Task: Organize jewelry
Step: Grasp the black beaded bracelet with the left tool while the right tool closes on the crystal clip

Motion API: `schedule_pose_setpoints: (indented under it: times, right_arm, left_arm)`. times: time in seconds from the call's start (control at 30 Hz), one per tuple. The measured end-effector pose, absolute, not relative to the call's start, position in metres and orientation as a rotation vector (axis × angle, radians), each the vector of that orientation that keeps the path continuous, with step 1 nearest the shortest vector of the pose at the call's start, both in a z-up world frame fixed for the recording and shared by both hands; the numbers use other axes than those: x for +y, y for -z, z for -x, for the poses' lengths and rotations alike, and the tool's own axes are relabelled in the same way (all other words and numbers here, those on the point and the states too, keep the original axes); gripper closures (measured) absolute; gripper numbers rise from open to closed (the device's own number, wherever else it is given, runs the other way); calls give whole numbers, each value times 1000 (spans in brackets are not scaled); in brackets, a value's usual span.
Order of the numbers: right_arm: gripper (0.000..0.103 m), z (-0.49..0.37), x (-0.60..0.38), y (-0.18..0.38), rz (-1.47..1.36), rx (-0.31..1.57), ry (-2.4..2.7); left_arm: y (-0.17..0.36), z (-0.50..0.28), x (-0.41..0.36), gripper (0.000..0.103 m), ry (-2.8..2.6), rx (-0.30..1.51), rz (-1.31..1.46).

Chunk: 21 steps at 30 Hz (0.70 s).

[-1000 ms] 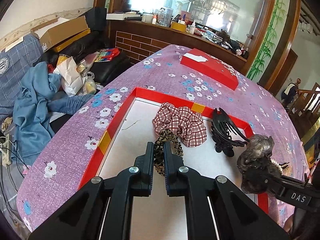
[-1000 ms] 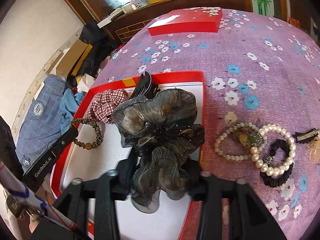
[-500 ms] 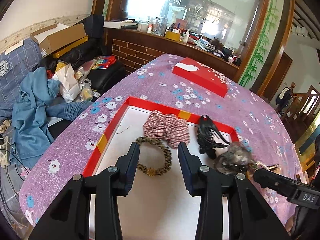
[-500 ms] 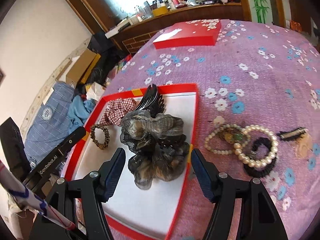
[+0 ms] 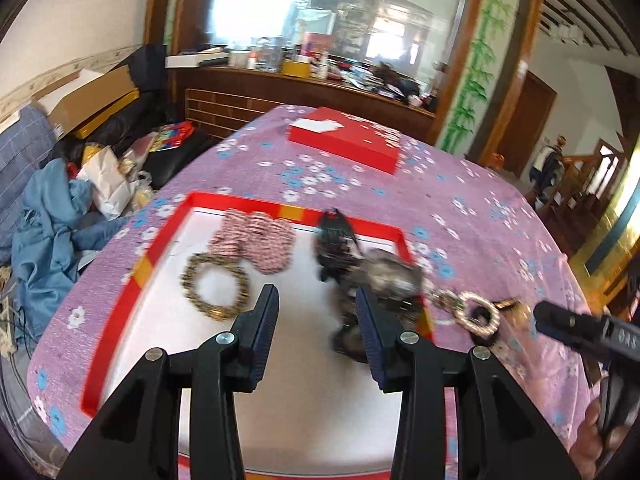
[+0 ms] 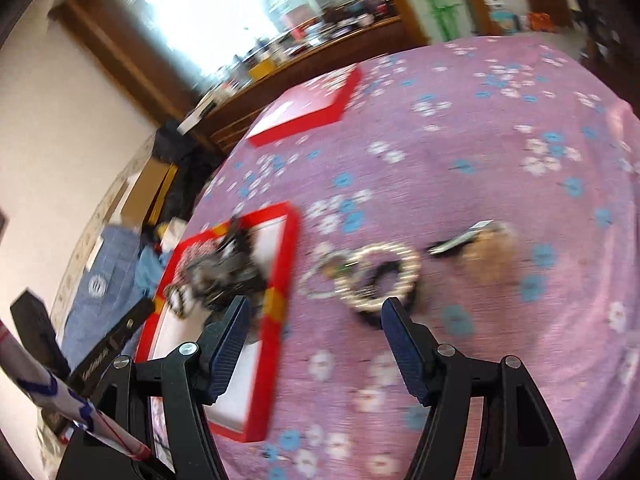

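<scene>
Red-rimmed white shallow tray [image 5: 132, 280] on counter under purple flowered cloth [image 5: 480, 232], below left tongs [image 5: 316, 316]. In tray, ahead-left of left tongs: leopard-print ring hair tie [image 5: 214, 294]; behind it, red checked scrunchie [image 5: 256, 240]. Ahead-right: black claw clip [image 5: 334, 240], grey gauzy scrunchie [image 5: 384, 280] near tray's right rim. Beyond rim, on cloth: pearl bracelets [image 6: 380, 276], ahead between right tongs [image 6: 316, 330]. Flat red box [image 5: 348, 144] far behind.

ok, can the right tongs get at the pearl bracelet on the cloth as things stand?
Probably yes: the right tongs are open and empty, the pearl bracelet lies just ahead on the bare cloth, nothing between.
</scene>
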State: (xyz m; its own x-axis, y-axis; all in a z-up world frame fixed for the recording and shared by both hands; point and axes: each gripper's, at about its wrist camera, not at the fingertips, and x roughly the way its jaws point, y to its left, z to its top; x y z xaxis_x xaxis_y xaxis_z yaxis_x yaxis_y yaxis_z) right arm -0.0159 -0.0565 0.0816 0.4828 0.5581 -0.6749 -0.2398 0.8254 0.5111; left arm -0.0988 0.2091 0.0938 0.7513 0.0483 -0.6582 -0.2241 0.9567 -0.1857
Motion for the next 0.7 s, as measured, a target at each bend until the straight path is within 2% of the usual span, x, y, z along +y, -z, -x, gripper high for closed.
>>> schedule_pose_setpoints:
  times: [0.37, 0.43, 0.7]
  right_arm:
    - [32, -3, -148, -58, -476, 918, -308]
    - [38, -7, -155, -50, -497, 908, -315]
    - [39, -9, -169, -25, -543, 892, -356]
  left_arm:
    - [-78, 71, 115, 65, 114, 841, 206]
    - [-75, 64, 100, 65, 159, 863, 200]
    - [-62, 16, 50, 65, 291, 948, 192]
